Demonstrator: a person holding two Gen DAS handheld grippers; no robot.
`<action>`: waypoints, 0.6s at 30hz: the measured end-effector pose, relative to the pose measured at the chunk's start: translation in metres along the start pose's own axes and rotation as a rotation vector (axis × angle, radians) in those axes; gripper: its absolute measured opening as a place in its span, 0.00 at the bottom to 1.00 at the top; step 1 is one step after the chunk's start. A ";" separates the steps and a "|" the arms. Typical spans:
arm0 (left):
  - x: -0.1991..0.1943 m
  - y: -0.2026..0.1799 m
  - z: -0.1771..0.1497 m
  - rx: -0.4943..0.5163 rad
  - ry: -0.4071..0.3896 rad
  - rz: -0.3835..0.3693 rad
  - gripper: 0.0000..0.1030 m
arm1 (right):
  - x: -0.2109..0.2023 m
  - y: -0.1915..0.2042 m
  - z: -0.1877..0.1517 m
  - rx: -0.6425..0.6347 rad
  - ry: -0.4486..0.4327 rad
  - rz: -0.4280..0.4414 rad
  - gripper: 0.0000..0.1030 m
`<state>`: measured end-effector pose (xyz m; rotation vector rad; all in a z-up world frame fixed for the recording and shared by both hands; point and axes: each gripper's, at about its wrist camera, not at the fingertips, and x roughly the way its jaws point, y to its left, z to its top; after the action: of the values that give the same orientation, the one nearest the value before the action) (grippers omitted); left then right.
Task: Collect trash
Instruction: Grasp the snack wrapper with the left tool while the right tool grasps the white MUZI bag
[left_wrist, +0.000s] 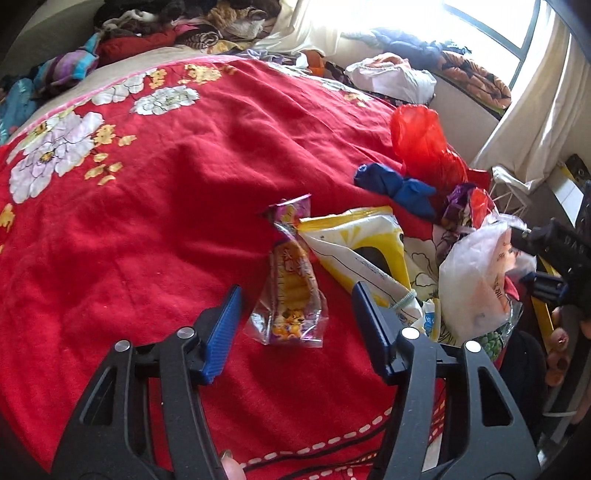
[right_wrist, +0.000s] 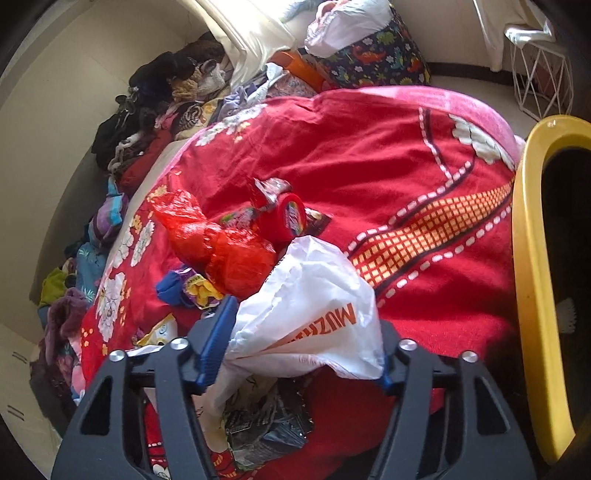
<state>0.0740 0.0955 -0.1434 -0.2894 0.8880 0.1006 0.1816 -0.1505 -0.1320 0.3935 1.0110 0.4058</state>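
A clear and purple snack wrapper (left_wrist: 291, 295) lies on the red flowered blanket (left_wrist: 147, 240), between the blue pads of my left gripper (left_wrist: 295, 328). The pads stand apart on either side and do not touch it. A yellow and white packet (left_wrist: 362, 243) lies just right of the wrapper. My right gripper (right_wrist: 306, 325) is shut on a white plastic bag (right_wrist: 310, 306) with orange lettering; the bag fills the gap and hides the right pad. That bag (left_wrist: 476, 273) and the right gripper (left_wrist: 546, 258) also show at the right edge of the left wrist view.
More litter lies on the blanket: a red plastic bag (right_wrist: 221, 251), a red round tub (right_wrist: 288, 214), a blue bundle (left_wrist: 395, 184), a purple wrapper (left_wrist: 458, 206) and crumpled foil (right_wrist: 266, 428). A yellow bin rim (right_wrist: 532, 295) stands at the right. Clothes are piled along the wall.
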 end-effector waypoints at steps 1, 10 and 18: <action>0.001 0.000 0.000 0.002 0.001 0.005 0.45 | -0.003 0.002 0.001 -0.007 -0.007 0.004 0.54; -0.005 0.004 0.004 -0.007 -0.017 0.020 0.12 | -0.043 0.019 0.007 -0.070 -0.101 0.043 0.53; -0.039 -0.003 0.027 -0.017 -0.129 -0.011 0.04 | -0.075 0.032 0.009 -0.141 -0.179 0.056 0.53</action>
<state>0.0704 0.1019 -0.0959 -0.3002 0.7580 0.1148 0.1497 -0.1615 -0.0569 0.3259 0.7934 0.4810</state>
